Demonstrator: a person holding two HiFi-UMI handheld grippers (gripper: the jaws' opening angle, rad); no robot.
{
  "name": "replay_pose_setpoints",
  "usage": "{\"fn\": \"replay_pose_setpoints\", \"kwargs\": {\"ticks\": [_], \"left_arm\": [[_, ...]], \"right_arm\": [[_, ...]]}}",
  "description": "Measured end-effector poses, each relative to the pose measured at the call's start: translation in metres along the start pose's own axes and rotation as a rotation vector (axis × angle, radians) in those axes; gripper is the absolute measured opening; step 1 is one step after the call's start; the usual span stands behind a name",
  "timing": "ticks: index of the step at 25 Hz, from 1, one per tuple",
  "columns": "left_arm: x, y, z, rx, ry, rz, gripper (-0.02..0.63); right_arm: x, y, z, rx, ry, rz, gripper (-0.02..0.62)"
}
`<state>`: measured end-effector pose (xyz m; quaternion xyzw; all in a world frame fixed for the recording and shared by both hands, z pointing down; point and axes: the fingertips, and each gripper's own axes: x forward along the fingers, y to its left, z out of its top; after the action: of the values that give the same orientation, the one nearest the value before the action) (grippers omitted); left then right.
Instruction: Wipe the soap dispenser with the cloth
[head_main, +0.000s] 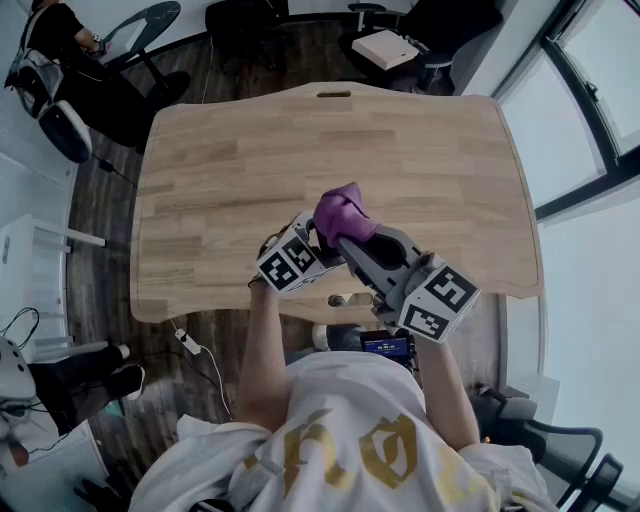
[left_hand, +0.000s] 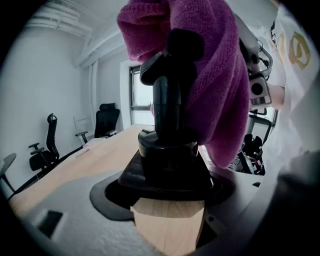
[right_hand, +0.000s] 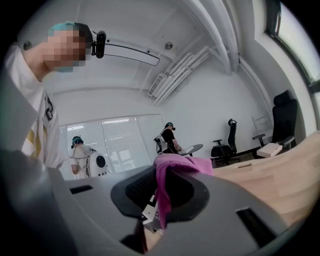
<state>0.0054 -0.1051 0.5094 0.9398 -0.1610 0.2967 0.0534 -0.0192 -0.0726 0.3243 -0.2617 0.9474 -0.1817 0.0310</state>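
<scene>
Head view: both grippers close tog. over near edge of wooden table (head_main: 250, 170), R one reaching across in front of L. L gripper (left_hand: 167, 177) jaws clamped round base of black soap dispenser (left_hand: 167, 120), pump head toward top of L gripper view. R gripper (right_hand: 160, 197) jaws pinched tight on purple cloth (right_hand: 181, 163), fold sticking out betw. pads. Cloth wrapped over dispenser's top & right side, touching pump head. Office chairs (left_hand: 42, 150) & 2 people (right_hand: 170, 140) in bkgd.
</scene>
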Motion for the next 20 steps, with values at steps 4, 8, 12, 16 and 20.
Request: {"fn": "replay_pose_setpoints", "kwargs": {"ticks": [4, 8, 12, 16, 20], "left_arm": [[-0.003, 0.000, 0.004, -0.003, -0.013, -0.004, 0.373], [-0.001, -0.006, 0.015, -0.011, -0.044, -0.021, 0.371], [-0.001, -0.011, 0.022, 0.002, -0.057, -0.041, 0.371], [-0.003, -0.015, 0.026, 0.004, -0.065, -0.050, 0.371], [-0.003, -0.016, 0.028, 0.013, -0.064, -0.048, 0.371]], "right_arm": [[0.006, -0.001, -0.008, -0.033, 0.043, -0.012, 0.043], [0.014, -0.009, -0.016, -0.043, 0.101, -0.034, 0.043], [0.016, -0.011, -0.017, -0.082, 0.125, -0.067, 0.043], [0.015, -0.009, -0.017, -0.118, 0.129, -0.081, 0.043], [0.011, -0.011, -0.014, -0.139, 0.120, -0.096, 0.043]]}}
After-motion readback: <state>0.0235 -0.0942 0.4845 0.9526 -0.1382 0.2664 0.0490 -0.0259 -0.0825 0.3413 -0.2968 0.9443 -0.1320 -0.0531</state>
